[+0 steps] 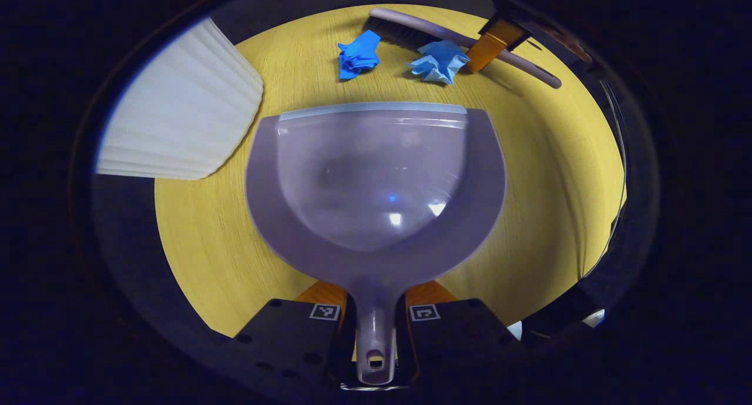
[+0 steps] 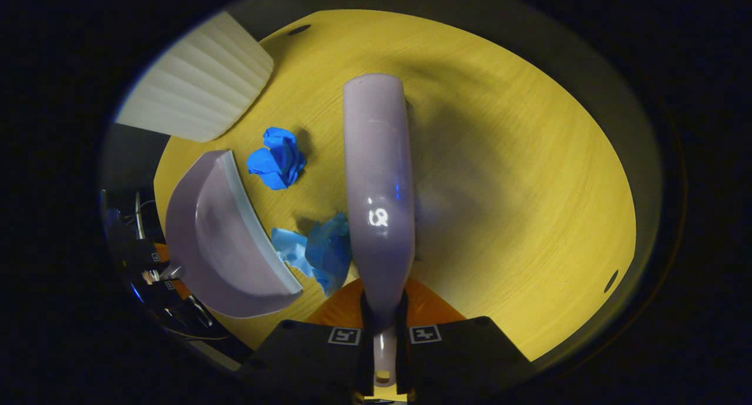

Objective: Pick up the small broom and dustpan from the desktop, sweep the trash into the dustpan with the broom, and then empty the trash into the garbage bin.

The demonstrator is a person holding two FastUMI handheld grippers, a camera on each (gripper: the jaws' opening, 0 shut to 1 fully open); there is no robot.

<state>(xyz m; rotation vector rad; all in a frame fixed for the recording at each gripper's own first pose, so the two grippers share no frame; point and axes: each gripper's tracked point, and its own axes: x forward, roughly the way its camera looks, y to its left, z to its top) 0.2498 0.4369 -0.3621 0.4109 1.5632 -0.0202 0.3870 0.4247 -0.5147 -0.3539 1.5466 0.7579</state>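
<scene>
The dustpan (image 1: 376,187) sits on the yellow desktop (image 1: 540,205) with its handle squeezed between both fingers of the left gripper (image 1: 376,340). Its wide mouth points away, toward 2 blue paper scraps (image 1: 358,55), which lie just beyond its lip. It looks like thin, smooth plastic, so I think it is light, stiff and a bit slippery. The thin handle seems the best place to hold it.

The broom (image 2: 379,193) is held the same way: the right gripper (image 2: 382,334) is closed tight on the thin end of its handle. Its long body points straight away from that gripper, and its bristles reach down toward the desk. It looks light and hard too.

The ribbed white garbage bin (image 2: 200,93) stands at the far edge of the desk, near the scraps.
</scene>
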